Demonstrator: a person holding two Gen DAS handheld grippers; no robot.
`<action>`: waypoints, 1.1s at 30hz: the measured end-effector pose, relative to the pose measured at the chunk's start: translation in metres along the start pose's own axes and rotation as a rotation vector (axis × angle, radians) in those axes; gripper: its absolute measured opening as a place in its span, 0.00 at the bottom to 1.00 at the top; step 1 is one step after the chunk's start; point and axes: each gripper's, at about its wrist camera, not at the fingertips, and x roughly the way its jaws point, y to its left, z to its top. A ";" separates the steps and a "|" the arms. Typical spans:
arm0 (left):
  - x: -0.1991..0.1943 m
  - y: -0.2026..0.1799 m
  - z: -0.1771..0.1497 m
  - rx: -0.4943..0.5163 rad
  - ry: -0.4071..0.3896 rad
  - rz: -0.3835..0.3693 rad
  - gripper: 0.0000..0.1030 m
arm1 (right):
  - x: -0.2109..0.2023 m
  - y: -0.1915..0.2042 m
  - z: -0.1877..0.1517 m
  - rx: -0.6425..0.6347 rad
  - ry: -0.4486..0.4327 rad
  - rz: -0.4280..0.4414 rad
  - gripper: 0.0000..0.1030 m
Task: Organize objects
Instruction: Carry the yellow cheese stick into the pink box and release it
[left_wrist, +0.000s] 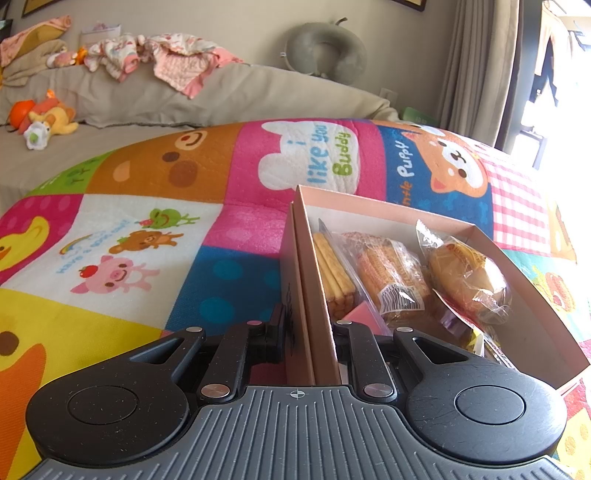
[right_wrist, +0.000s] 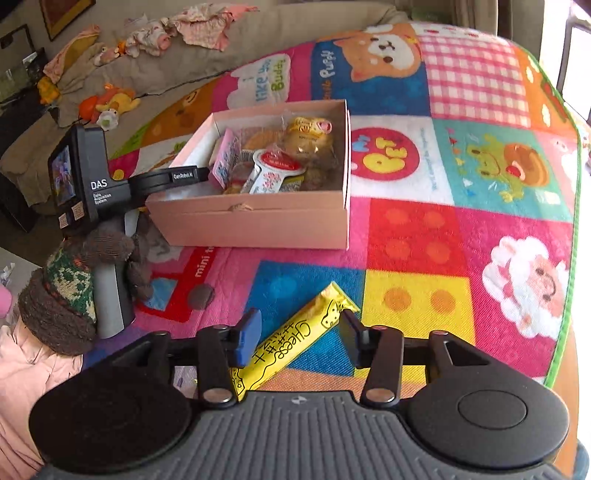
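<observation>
A pink cardboard box (right_wrist: 258, 225) stands on the colourful play mat, filled with wrapped snacks: biscuit sticks (left_wrist: 334, 273), a corn-like snack (left_wrist: 391, 273), a wrapped bun (left_wrist: 469, 280). My left gripper (left_wrist: 308, 325) is shut on the box's left wall (left_wrist: 310, 288), one finger outside, one inside; it also shows in the right wrist view (right_wrist: 166, 177). My right gripper (right_wrist: 299, 332) is open, its fingers on either side of a yellow cheese snack stick (right_wrist: 295, 339) lying on the mat in front of the box.
The play mat (right_wrist: 461, 229) covers the surface; its green edge runs along the right. A beige sofa (left_wrist: 184, 96) with clothes and plush toys is behind. A grey neck pillow (left_wrist: 325, 48) rests on the sofa back. A gloved hand (right_wrist: 74, 288) holds the left gripper's handle.
</observation>
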 end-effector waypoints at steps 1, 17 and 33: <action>0.000 0.000 0.000 0.000 0.000 0.000 0.16 | 0.007 -0.003 -0.001 0.028 0.026 0.014 0.48; 0.000 0.000 0.000 0.000 0.000 0.000 0.16 | 0.037 0.051 -0.022 -0.232 0.015 -0.068 0.23; 0.000 0.000 0.000 0.000 0.001 0.000 0.16 | -0.020 -0.007 -0.023 -0.012 0.049 -0.038 0.21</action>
